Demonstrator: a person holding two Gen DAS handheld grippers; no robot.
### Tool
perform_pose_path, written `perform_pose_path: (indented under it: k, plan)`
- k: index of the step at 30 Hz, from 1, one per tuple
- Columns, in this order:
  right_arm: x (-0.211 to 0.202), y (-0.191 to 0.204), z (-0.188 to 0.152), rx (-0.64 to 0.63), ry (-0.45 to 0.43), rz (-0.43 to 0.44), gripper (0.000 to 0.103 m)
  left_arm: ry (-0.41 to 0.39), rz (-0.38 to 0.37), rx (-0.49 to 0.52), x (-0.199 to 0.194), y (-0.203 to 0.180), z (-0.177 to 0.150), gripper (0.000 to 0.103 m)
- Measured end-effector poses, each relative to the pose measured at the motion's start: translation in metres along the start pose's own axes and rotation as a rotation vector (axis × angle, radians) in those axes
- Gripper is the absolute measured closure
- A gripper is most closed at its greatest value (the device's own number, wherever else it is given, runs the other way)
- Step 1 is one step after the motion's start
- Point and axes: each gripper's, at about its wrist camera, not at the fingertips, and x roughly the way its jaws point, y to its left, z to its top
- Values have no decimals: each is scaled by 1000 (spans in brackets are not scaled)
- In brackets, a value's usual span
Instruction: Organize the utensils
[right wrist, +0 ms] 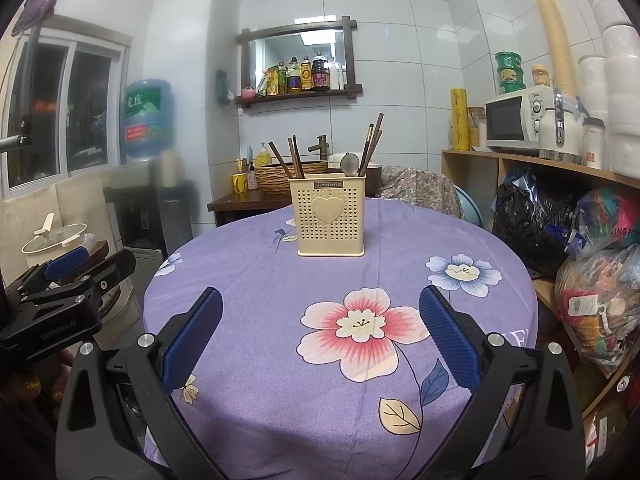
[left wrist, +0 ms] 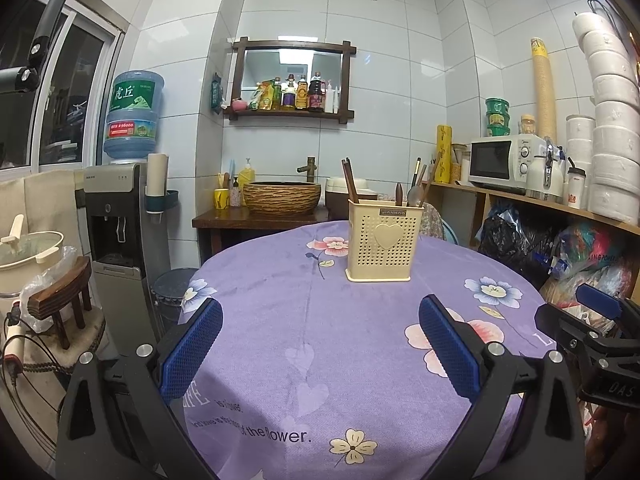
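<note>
A cream perforated utensil holder (left wrist: 383,241) (right wrist: 329,217) with a heart on its front stands upright at the far side of the round table. Dark chopsticks (right wrist: 296,160) and a spoon (right wrist: 349,163) stick out of its top. My left gripper (left wrist: 320,340) hovers open over the near part of the purple flowered tablecloth (left wrist: 320,320), nothing between its blue pads. My right gripper (right wrist: 320,332) is likewise open and empty, well short of the holder. Each gripper shows at the edge of the other's view: the right gripper (left wrist: 600,312), the left gripper (right wrist: 68,268).
A water dispenser (left wrist: 120,216) and a pot on a wooden stool (left wrist: 60,296) stand left of the table. A basin counter (left wrist: 280,200) lies behind it. Shelves with a microwave (left wrist: 504,160) and full plastic bags (right wrist: 592,280) crowd the right side.
</note>
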Motion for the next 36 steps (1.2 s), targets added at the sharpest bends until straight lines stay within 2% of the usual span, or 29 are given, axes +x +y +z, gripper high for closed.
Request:
perform_pose_path:
  k: [13,20,36]
  plan:
    - [1,1,-1,0,4,0,6,7,2,3,3,3,1,5]
    - [0,2,-1,0,4,-1,6,12,-26,30,3,-1,-2,5]
    - [2,1,-1,3,12,-3,6,27,-21,10,5,1,-3,5]
